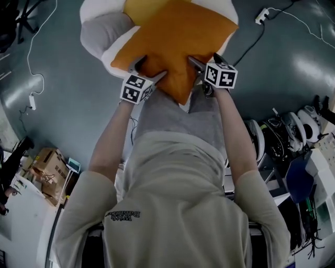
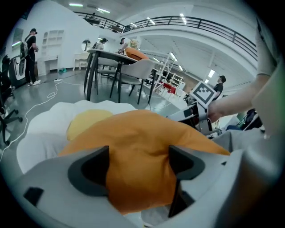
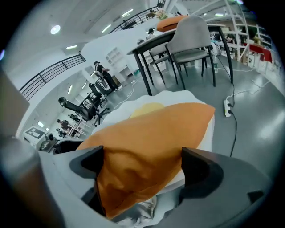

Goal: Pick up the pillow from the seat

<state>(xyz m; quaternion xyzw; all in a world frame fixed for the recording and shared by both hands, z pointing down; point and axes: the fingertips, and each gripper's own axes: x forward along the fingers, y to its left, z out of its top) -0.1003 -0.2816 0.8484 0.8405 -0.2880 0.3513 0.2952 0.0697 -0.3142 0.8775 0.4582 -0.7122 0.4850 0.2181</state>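
An orange pillow (image 1: 178, 42) lies on a white and grey seat (image 1: 99, 31), over a yellow cushion (image 1: 141, 8). In the head view my left gripper (image 1: 148, 70) sits at the pillow's near-left edge and my right gripper (image 1: 205, 62) at its near-right edge. In the left gripper view the pillow (image 2: 142, 138) bulges between the widely spread jaws of the left gripper (image 2: 138, 167), and the right gripper (image 2: 196, 111) shows beyond it. In the right gripper view a pillow corner (image 3: 151, 129) sits inside the right gripper (image 3: 142, 167), close to the left jaw and clear of the right one. Both grippers are open.
A dark table with grey chairs (image 2: 120, 67) stands behind the seat. A power strip with cable (image 1: 261, 15) lies on the grey floor to the right. Cardboard boxes (image 1: 49, 167) sit at lower left, and shoes and gear (image 1: 293, 125) at right. A person (image 2: 31, 53) stands far off.
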